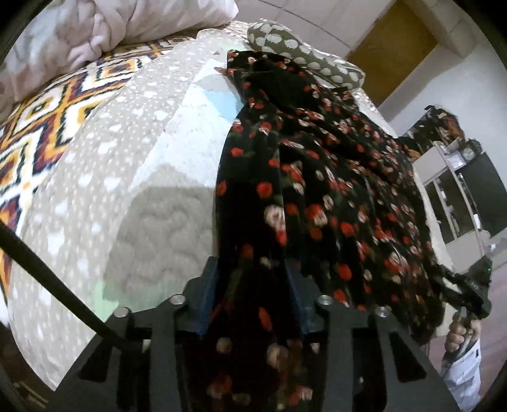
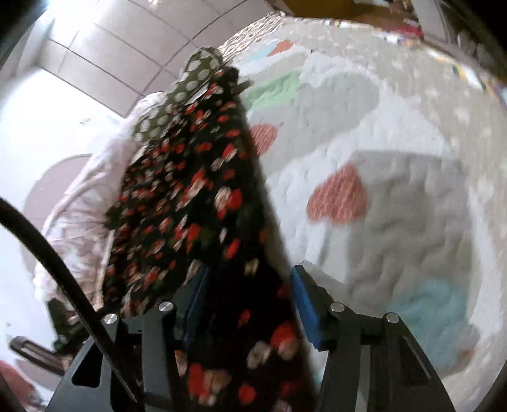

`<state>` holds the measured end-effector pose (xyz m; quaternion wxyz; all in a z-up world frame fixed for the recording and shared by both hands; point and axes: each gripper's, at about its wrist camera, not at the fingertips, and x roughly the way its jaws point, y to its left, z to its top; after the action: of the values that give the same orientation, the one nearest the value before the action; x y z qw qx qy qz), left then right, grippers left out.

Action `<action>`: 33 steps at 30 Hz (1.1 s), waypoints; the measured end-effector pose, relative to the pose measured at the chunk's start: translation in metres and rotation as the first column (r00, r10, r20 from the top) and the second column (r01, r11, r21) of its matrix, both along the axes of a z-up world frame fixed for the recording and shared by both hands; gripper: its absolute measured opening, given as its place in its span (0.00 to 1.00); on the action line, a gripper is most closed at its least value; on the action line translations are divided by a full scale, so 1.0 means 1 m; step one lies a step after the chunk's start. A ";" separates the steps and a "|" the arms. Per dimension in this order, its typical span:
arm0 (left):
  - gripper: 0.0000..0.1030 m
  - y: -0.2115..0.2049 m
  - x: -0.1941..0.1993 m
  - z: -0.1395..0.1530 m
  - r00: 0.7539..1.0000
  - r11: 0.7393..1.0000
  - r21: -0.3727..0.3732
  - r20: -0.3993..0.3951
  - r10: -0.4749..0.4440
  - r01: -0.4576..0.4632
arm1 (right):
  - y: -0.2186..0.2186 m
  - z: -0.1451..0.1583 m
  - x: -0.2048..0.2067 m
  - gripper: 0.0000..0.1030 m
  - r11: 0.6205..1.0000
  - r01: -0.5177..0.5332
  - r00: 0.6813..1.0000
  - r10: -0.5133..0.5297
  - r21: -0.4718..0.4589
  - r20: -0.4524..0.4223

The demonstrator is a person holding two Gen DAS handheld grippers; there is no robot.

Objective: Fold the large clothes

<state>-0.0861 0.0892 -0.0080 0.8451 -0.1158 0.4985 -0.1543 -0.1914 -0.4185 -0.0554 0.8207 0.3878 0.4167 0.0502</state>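
Note:
A black garment with red and cream flowers (image 1: pixel 317 177) lies stretched over the bed, its far end by a spotted cushion. My left gripper (image 1: pixel 252 285) is shut on its near edge; the cloth runs between the blue-padded fingers. The right gripper shows in the left wrist view (image 1: pixel 469 285) at the right, holding the garment's other corner, with the hand below it. In the right wrist view the same garment (image 2: pixel 196 196) passes between my right gripper's (image 2: pixel 250 285) blue pads (image 2: pixel 305 304), lifted above the quilt. The view is blurred.
The bed has a quilted grey and white cover (image 1: pixel 164 202) with pastel patches (image 2: pixel 339 193). A patterned blanket (image 1: pixel 47 120) and a pale pink duvet (image 1: pixel 104 28) lie at the left. An olive spotted cushion (image 1: pixel 301 50) sits at the far end. Shelves (image 1: pixel 465 190) stand to the right.

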 end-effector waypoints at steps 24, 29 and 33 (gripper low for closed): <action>0.65 0.049 -0.039 -0.003 0.997 0.986 -0.148 0.024 0.075 -0.071 | 0.006 -0.011 -0.080 0.57 0.990 0.049 0.995 -0.060 0.132 0.078; 0.65 0.037 -0.054 -0.003 1.000 0.990 -0.144 0.027 0.011 -0.007 | -0.003 -0.007 -0.089 0.59 0.988 0.110 0.990 -0.119 0.107 0.074; 0.65 0.027 -0.062 -0.006 0.999 0.985 -0.169 0.005 -0.046 0.046 | 0.009 -0.016 -0.089 0.61 0.990 0.051 0.996 -0.060 0.134 0.063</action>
<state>-0.1483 0.1160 -0.0137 0.8288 -0.1756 0.4856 -0.2155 -0.2807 -0.4099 -0.0709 0.8077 0.4509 0.3738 0.0677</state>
